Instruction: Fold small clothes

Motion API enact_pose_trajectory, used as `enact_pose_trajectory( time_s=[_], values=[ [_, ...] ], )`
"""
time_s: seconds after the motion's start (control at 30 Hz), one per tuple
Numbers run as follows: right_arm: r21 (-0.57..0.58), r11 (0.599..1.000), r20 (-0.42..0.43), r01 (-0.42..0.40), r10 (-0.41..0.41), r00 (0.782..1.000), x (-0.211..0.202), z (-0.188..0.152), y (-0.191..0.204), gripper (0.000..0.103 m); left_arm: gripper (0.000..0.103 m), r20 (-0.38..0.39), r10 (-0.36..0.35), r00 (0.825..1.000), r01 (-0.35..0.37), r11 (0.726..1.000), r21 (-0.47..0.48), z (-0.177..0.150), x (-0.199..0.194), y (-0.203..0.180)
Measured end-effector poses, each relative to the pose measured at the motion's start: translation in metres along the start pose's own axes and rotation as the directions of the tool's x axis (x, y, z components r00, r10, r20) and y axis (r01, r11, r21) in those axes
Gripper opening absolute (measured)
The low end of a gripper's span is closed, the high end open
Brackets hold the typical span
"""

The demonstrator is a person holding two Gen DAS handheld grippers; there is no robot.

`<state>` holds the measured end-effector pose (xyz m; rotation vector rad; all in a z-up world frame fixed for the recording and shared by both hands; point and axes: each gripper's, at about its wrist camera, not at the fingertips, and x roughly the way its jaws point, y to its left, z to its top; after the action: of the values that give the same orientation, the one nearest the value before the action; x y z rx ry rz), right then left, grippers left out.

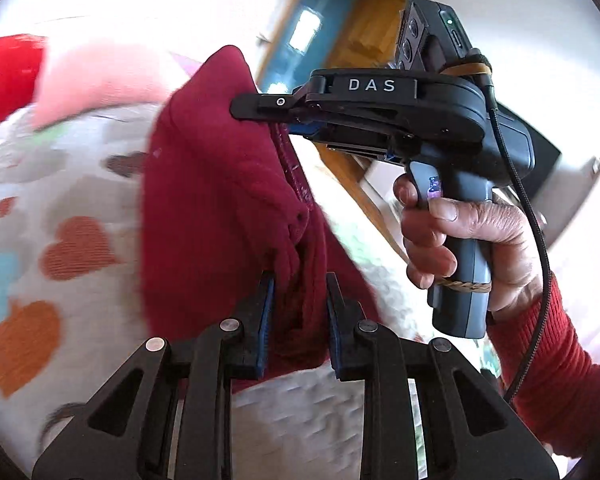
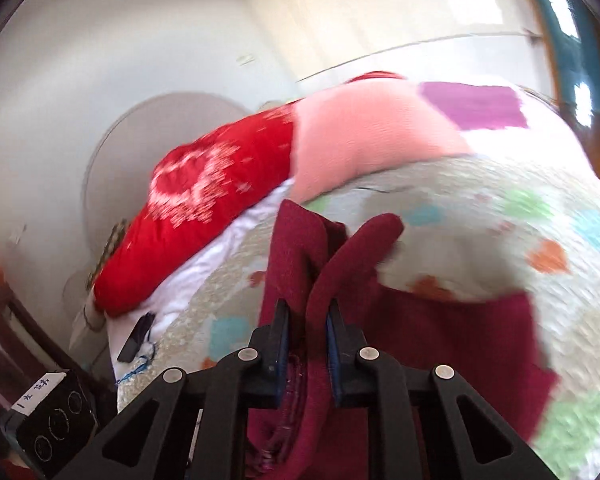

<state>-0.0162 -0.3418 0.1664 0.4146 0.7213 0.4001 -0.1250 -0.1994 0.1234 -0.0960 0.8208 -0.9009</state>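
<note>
A dark red knitted garment (image 1: 212, 208) hangs lifted above the heart-patterned bedspread (image 1: 60, 248). My left gripper (image 1: 300, 288) is shut on its lower edge. My right gripper (image 1: 260, 110), held in a hand with a red sleeve, is shut on the garment's upper edge. In the right wrist view the right gripper (image 2: 308, 316) pinches a bunched fold of the same garment (image 2: 460, 344), which trails down onto the bedspread (image 2: 480, 208). Both views are motion-blurred.
A bright red patterned pillow (image 2: 204, 204) and a pink folded cloth (image 2: 364, 136) lie at the far side of the bed, with a purple cloth (image 2: 476, 106) beside them. A dark phone-like object (image 2: 134, 340) lies at the bed's left edge. A wooden door frame (image 1: 364, 16) stands behind.
</note>
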Motion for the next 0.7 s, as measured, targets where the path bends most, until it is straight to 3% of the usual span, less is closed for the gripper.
enact_pose_trajectory(
  time_s=[0.07, 0.2, 0.3, 0.33, 0.4, 0.47, 0.57, 0.6, 0.63, 0.7],
  values=[
    [0.097, 0.995, 0.01, 0.02, -0.021, 1.0, -0.012, -0.017, -0.034, 0.016, 0.022, -0.052, -0.02, 0.998, 0.02, 1.0, 0.005, 0.001, 0.026, -0.01],
    [0.27, 0.96, -0.058, 0.079, -0.066, 0.996, 0.002, -0.054, -0.096, 0.018, 0.022, -0.187, -0.027, 0.982, 0.025, 1.0, -0.015, -0.008, 0.083, -0.015],
    [0.439, 0.899, -0.023, 0.007, 0.004, 1.0, 0.002, -0.075, -0.126, 0.03, 0.022, -0.195, -0.022, 0.981, 0.018, 1.0, -0.025, -0.011, 0.09, -0.015],
    [0.468, 0.882, 0.018, -0.044, 0.04, 0.999, -0.004, -0.079, -0.129, 0.043, 0.022, -0.19, -0.029, 0.981, 0.024, 0.999, -0.027, -0.005, 0.088, -0.017],
    [0.482, 0.87, 0.077, -0.102, 0.074, 0.994, -0.013, -0.081, -0.13, 0.064, 0.022, -0.188, -0.043, 0.981, 0.037, 0.999, -0.037, -0.004, 0.086, -0.013],
    [0.464, 0.88, 0.069, -0.106, 0.084, 0.994, -0.012, -0.082, -0.123, 0.069, 0.021, -0.201, -0.054, 0.978, 0.046, 0.998, -0.043, 0.0, 0.092, -0.006],
    [0.394, 0.919, -0.026, 0.01, 0.0, 1.0, 0.003, -0.08, -0.111, 0.068, 0.022, -0.201, -0.035, 0.979, 0.031, 0.999, -0.025, 0.0, 0.092, -0.007],
    [0.362, 0.931, -0.053, 0.042, -0.025, 0.998, 0.01, -0.079, -0.106, 0.054, 0.022, -0.199, -0.031, 0.98, 0.027, 0.999, -0.023, 0.0, 0.091, -0.01],
    [0.33, 0.941, -0.063, 0.075, -0.057, 0.996, 0.013, -0.078, -0.102, 0.028, 0.022, -0.195, -0.027, 0.98, 0.023, 0.999, -0.023, 0.0, 0.087, -0.011],
    [0.273, 0.956, -0.06, 0.111, -0.098, 0.993, 0.008, -0.076, -0.096, 0.018, 0.021, -0.2, -0.018, 0.98, 0.016, 1.0, -0.012, 0.001, 0.078, -0.017]
  ],
)
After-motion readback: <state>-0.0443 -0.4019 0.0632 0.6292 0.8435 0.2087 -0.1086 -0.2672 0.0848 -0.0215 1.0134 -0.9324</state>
